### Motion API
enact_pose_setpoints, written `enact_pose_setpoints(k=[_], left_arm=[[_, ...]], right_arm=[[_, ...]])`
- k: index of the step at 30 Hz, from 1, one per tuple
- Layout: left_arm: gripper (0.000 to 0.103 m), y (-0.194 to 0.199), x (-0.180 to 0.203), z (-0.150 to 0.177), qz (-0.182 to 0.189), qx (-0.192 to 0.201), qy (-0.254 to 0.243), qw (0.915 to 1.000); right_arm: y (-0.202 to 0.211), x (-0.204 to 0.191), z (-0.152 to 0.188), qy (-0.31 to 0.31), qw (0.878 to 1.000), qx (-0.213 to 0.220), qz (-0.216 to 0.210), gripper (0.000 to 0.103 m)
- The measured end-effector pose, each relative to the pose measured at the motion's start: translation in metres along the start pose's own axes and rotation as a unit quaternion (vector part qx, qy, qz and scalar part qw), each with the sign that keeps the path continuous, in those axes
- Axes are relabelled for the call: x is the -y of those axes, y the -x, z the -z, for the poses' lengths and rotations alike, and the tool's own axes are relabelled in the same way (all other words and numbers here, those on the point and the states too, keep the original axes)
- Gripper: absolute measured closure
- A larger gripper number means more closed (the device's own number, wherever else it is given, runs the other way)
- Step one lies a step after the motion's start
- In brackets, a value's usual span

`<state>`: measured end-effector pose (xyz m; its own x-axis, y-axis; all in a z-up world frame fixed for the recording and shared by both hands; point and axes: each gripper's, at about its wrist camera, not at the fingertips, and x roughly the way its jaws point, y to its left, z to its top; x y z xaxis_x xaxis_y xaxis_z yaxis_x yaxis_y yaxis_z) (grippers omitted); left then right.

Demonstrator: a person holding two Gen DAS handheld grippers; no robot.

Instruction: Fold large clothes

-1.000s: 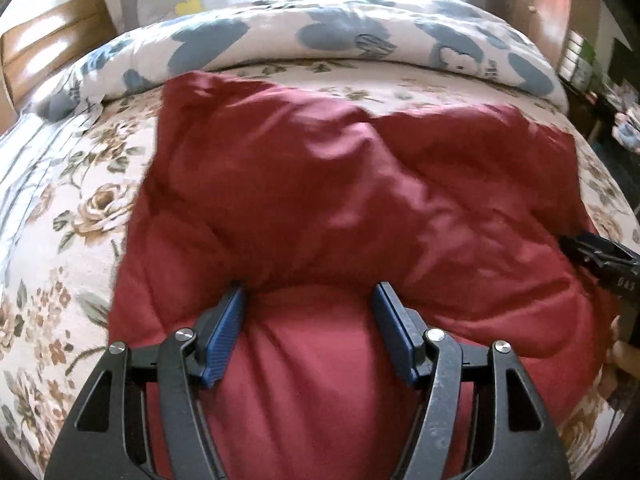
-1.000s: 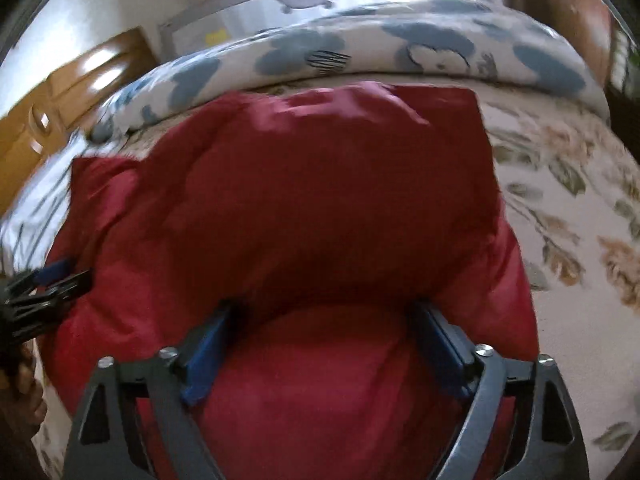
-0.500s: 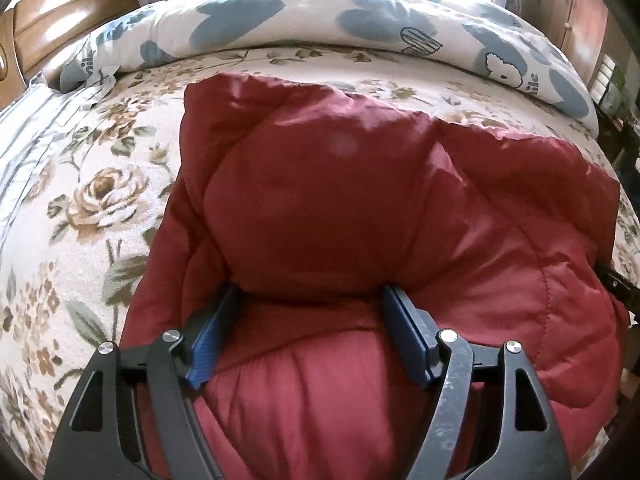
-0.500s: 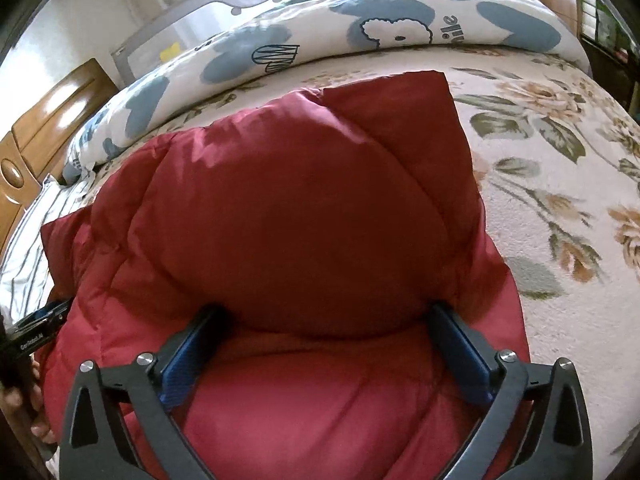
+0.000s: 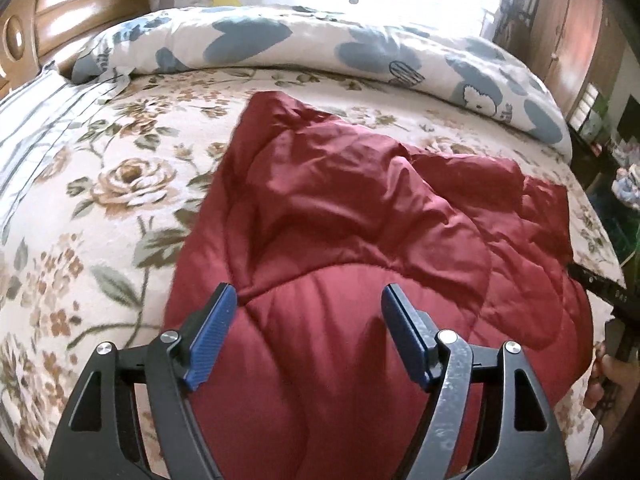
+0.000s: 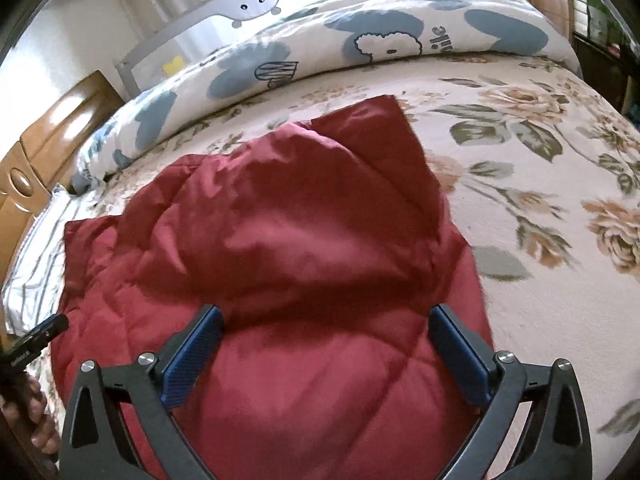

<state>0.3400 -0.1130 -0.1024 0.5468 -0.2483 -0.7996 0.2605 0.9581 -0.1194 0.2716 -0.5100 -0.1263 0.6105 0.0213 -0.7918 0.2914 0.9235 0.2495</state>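
Note:
A dark red quilted garment [image 5: 360, 208] lies on the floral bed sheet [image 5: 120, 184], its far part doubled over the near part. My left gripper [image 5: 308, 292] hovers open over the near layer, and the fold's edge lies just beyond its blue pads [image 5: 208, 332]. From the right wrist the garment [image 6: 300, 220] fills the middle. There my right gripper [image 6: 326, 312] stands wide open above it, with nothing pinched. The right gripper's black tip [image 5: 600, 284] shows at the garment's right edge, and the left gripper's tip [image 6: 36, 336] at its left edge.
A rolled duvet [image 5: 320, 48] with blue hearts runs along the far side of the bed. A wooden headboard [image 5: 80, 4] and striped bedding [image 5: 36, 120] sit at the left, a wooden cabinet [image 5: 568, 32] at the right. A hand [image 6: 36, 412] shows at the lower left.
Both grippers have drawn back and risen a little. The folded layer that bulged between the jaws now lies flatter and ahead of the fingertips. Both pairs of jaws stand somewhat wider.

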Motion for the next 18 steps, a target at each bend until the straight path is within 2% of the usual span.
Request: enact_pose_setpoints(k=[6,12,18], left_arm=[[0.028,0.01,-0.023,0.011,-0.004,0.006,0.023,0.9997],[0.028,0.011,-0.05,0.017,0.005,0.008,0.053,0.9985],[0.028,0.0,-0.082,0.022,0.051,-0.008,0.114,0.9921]], right_arm=[[0.019,0.006,0.012,0.015,1.0,-0.003,0.009,0.001],[0.03,0.024,0.021,0.0,1.0,-0.008,0.004,0.001],[0.029,0.05,0.027,-0.042,0.999,-0.026,-0.02,0.001]])
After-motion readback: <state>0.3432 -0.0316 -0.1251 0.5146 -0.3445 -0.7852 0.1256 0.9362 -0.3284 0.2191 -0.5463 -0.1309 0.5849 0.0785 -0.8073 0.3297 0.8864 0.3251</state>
